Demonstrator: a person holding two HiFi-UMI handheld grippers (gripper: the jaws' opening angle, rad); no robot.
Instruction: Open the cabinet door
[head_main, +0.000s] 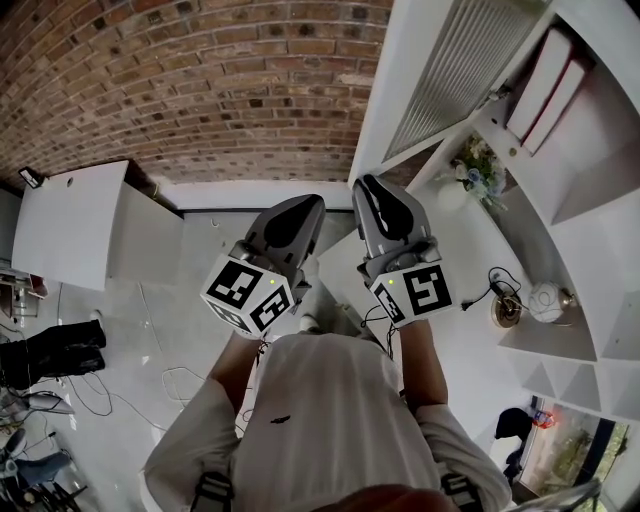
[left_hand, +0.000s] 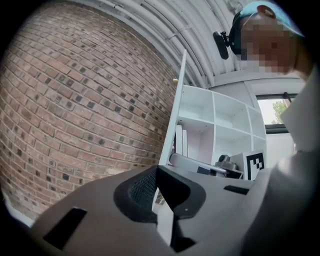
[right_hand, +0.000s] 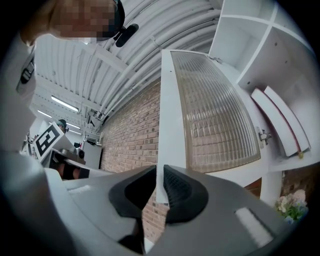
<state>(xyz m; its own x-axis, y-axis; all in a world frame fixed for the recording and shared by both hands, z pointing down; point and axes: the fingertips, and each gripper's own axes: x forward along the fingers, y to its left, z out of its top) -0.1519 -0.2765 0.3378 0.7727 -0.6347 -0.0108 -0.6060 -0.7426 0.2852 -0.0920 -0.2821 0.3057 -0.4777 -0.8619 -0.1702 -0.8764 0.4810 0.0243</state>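
The cabinet door (head_main: 455, 70), a white frame around ribbed glass, stands swung out from the white shelf unit (head_main: 600, 180). My right gripper (head_main: 368, 185) is at the door's lower corner. In the right gripper view the white frame edge (right_hand: 160, 186) runs between the pads and the right gripper (right_hand: 161, 172) is shut on it, with the ribbed glass (right_hand: 215, 115) above. My left gripper (head_main: 305, 205) hangs beside the right one, apart from the door. In the left gripper view the left gripper (left_hand: 156, 169) has its tips together, and the door (left_hand: 175, 125) shows edge-on beyond.
A brick wall (head_main: 200, 90) lies ahead. The open shelves hold white books (head_main: 545, 85), a small bunch of flowers (head_main: 480, 165) and a round ornament (head_main: 545, 300). A low white cabinet (head_main: 70, 220) stands at the left, with cables (head_main: 170, 385) on the floor.
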